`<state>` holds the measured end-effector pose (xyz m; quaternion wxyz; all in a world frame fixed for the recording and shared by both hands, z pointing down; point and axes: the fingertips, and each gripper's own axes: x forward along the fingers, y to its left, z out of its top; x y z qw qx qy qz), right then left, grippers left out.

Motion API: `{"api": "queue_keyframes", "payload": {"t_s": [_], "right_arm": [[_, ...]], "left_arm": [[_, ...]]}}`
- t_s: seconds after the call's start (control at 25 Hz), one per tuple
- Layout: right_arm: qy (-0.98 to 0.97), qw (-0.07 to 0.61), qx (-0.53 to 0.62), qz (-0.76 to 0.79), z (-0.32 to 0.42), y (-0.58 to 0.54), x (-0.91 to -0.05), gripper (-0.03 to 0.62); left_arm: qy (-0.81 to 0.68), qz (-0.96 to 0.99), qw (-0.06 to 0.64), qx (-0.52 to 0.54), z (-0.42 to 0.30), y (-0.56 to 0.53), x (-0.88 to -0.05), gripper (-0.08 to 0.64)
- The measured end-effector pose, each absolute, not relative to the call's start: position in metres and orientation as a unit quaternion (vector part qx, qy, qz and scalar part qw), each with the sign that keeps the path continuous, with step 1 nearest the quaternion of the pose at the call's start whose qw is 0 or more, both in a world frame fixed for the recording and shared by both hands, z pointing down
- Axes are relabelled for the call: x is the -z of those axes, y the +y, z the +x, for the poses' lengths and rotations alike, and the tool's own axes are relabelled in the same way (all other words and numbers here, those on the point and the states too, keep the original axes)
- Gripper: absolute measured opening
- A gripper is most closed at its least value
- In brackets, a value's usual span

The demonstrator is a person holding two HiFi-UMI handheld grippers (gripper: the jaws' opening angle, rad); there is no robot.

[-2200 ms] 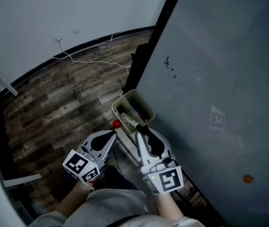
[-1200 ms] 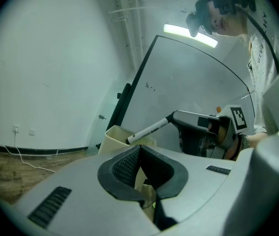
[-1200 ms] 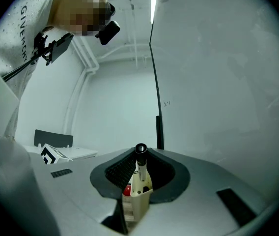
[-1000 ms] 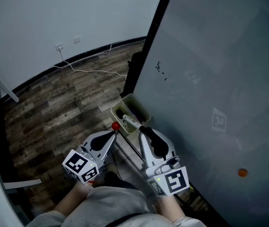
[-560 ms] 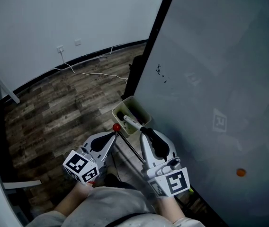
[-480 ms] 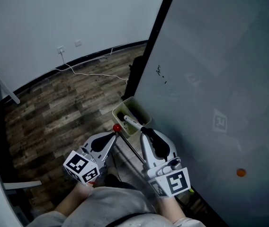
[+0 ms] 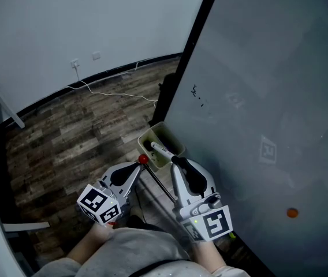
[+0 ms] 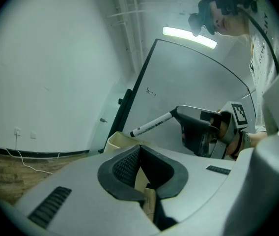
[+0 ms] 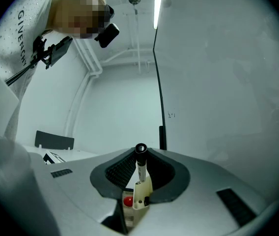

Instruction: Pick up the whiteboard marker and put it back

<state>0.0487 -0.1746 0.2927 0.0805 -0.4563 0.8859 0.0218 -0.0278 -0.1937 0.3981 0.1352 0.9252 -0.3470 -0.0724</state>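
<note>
Wood-plank floor point(image 7: 66, 131) beside a tall grey whiteboard point(image 7: 268, 97) | right gripper point(image 7: 174, 160): jaws clamped on the whiteboard marker point(image 7: 160, 151), white barrel sticking out ahead | marker: dark end over the mouth of the beige bin point(image 7: 170, 130) by the board's edge | left gripper point(image 7: 138, 165): jaws drawn together, empty, near the bin.

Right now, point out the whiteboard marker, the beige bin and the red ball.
whiteboard marker point(image 7: 160, 151), head view, on its white barrel.
beige bin point(image 7: 151, 130), head view, on its far-left rim.
red ball point(image 7: 143, 159), head view, on its top.
</note>
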Motion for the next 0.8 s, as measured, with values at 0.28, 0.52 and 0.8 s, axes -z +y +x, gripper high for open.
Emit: {"api": "queue_keyframes", "payload": {"t_s": [0.28,0.52,0.8], "right_arm": [[0.883,0.068,-0.022,-0.463,0.0515,-0.1730,-0.2989,0.078],[0.881,0.064,-0.022,-0.469,0.0547,-0.1719,-0.3004,0.078],[0.881,0.071,-0.020,-0.468,0.0530,-0.1680,-0.2983,0.078]], "left_arm": [[-0.342,0.927,0.135,0.076,-0.0270,-0.1911,-0.3990,0.014],[-0.341,0.927,0.133,0.076,-0.0266,-0.1893,-0.3983,0.014],[-0.342,0.927,0.136,0.072,-0.0280,-0.1853,-0.3992,0.014]]}}
